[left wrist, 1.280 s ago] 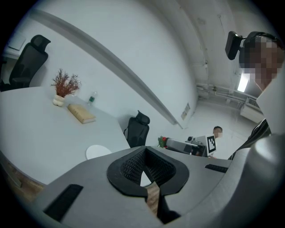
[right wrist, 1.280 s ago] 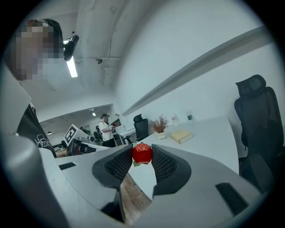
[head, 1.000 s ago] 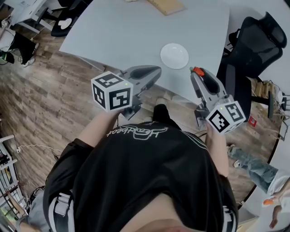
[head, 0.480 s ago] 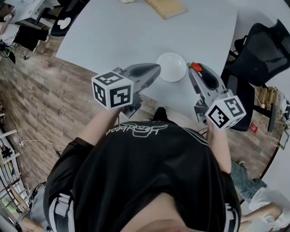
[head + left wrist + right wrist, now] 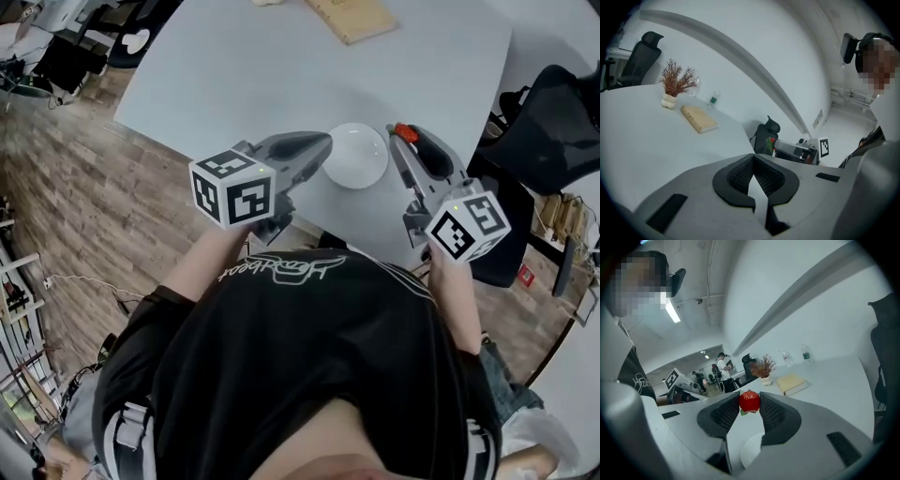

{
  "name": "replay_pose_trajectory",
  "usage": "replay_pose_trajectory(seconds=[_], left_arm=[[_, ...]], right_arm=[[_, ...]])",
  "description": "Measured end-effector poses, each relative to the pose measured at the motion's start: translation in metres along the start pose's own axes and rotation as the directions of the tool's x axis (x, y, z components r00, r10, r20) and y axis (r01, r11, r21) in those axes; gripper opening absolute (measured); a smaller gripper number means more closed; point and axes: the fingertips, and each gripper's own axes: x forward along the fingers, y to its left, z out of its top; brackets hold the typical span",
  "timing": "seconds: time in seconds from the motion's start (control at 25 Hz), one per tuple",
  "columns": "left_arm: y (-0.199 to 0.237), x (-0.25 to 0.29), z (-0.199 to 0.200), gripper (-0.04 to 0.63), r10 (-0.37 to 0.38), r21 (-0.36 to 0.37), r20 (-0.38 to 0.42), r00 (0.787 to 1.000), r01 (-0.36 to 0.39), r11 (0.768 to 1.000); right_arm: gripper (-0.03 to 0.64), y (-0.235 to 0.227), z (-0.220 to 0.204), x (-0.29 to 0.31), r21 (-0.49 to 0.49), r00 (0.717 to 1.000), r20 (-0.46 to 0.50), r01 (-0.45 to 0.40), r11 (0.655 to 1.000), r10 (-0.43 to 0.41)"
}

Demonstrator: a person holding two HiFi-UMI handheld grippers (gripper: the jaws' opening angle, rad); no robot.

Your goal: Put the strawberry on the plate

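Observation:
A red strawberry [image 5: 749, 401] sits pinched between the tips of my right gripper [image 5: 750, 405], which is shut on it. In the head view that gripper [image 5: 402, 140] holds the strawberry [image 5: 406, 131] just right of the white plate [image 5: 355, 156], which lies near the table's front edge. Part of the plate [image 5: 749, 452] shows low between the right jaws. My left gripper [image 5: 325, 142] hovers at the plate's left edge, its tips [image 5: 753, 157] together with nothing between them. From the left gripper view the strawberry [image 5: 772, 140] shows across the table.
The pale grey table [image 5: 253, 66] carries a tan book [image 5: 351, 16] at the back, with a small dried plant in a pot [image 5: 675, 84] and a bottle [image 5: 713, 99] beyond it. A black office chair [image 5: 548, 122] stands right of the table. Wood floor lies to the left.
The table and plate have slid nearer in the head view. Both grippers now reach over the table's front edge and flank the plate. The strawberry stays in the right grip.

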Motion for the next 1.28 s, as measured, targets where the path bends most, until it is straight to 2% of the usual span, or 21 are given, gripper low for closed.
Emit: replay_pose_trajectory(seconds=[0.32, 0.56, 0.72, 0.96, 1.12, 1.28], left_arm=[[0.026, 0.008, -0.021, 0.006, 0.036, -0.069, -0.012, 0.999, -0.037, 0.997], [0.043, 0.009, -0.033, 0.006, 0.05, -0.117, -0.017, 0.999, -0.052, 0.992], [0.052, 0.011, -0.04, 0.006, 0.06, -0.145, -0.022, 0.998, -0.063, 0.987], [0.062, 0.014, -0.05, 0.006, 0.077, -0.178, -0.039, 0.996, -0.083, 0.981], [0.066, 0.012, -0.059, 0.006, 0.083, -0.194, -0.051, 0.995, -0.092, 0.977], [0.069, 0.013, -0.065, 0.006, 0.083, -0.201, -0.06, 0.995, -0.094, 0.975]], right_arm=[[0.126, -0.008, -0.022, 0.02, -0.027, 0.998, -0.059, -0.026, 0.999, 0.024], [0.126, -0.008, -0.047, 0.038, -0.135, 0.991, -0.135, -0.027, 0.991, 0.009], [0.126, -0.012, -0.072, 0.049, -0.168, 0.98, -0.199, -0.04, 0.985, 0.006], [0.126, -0.025, -0.111, 0.062, -0.299, 0.954, -0.298, -0.057, 0.953, -0.036], [0.126, -0.025, -0.137, 0.069, -0.384, 0.932, -0.357, -0.089, 0.919, -0.059], [0.126, -0.023, -0.155, 0.075, -0.429, 0.916, -0.396, -0.128, 0.894, -0.059]])
